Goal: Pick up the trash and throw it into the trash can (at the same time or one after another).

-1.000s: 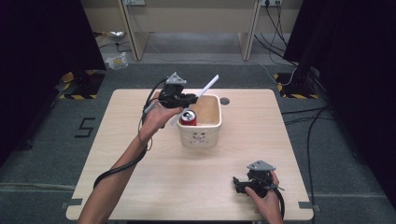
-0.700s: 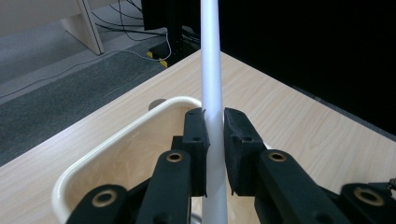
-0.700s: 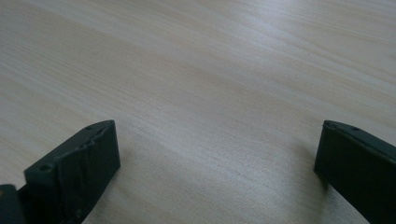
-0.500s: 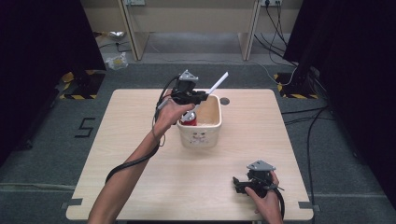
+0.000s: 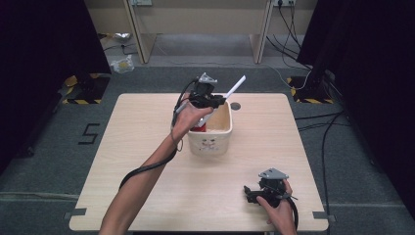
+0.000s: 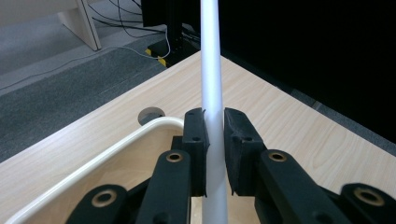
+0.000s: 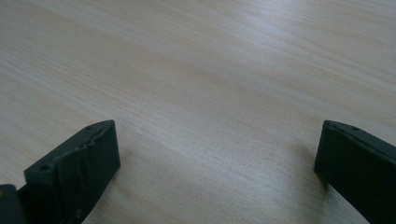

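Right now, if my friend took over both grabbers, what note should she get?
Left gripper: shut on the white tube, held over the cream tub.
Right gripper: open, holding nothing, low over the table at its near right.
A red can sits in the tub.
Done: tube picked up.
Left: probably lower the tube into the tub and let go.

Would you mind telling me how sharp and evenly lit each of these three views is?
High view: even light on the table, dark at both side edges. Left gripper view: the white tube between the left claw pads is sharp, its top glaring; the right background is black. Right gripper view: the right claw tips look soft, casting faint shadows.
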Available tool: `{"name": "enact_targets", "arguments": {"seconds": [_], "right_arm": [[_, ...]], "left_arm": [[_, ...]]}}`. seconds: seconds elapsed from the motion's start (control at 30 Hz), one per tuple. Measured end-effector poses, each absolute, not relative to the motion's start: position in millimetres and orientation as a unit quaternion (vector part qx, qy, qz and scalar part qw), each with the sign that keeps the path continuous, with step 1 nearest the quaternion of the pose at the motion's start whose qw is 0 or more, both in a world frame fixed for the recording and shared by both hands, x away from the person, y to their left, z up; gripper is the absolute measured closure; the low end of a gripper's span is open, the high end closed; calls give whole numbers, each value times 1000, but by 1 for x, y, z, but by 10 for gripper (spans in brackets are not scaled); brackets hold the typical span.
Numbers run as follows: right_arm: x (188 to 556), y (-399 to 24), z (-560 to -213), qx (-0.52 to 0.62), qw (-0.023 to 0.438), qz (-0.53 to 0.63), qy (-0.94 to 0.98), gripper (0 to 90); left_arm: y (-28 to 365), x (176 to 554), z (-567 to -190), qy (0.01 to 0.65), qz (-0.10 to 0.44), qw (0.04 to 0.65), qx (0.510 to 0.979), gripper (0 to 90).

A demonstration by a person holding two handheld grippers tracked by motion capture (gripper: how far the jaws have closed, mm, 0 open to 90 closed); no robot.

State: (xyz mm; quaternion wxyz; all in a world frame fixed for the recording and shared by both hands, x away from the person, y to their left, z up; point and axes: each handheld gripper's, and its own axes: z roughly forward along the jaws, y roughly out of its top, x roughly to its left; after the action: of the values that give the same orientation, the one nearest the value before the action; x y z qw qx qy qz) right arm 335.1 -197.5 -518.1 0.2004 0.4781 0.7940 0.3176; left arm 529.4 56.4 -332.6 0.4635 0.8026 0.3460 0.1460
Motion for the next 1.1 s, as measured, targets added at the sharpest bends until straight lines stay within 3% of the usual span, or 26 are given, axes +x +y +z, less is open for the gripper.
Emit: {"name": "enact_targets", "arguments": {"seconds": [1.1], "right_arm": [[335,-197,-518,477,199,318,795,3]], "left_arm": [[36,547,-357,380,129,434,807,784]]}}
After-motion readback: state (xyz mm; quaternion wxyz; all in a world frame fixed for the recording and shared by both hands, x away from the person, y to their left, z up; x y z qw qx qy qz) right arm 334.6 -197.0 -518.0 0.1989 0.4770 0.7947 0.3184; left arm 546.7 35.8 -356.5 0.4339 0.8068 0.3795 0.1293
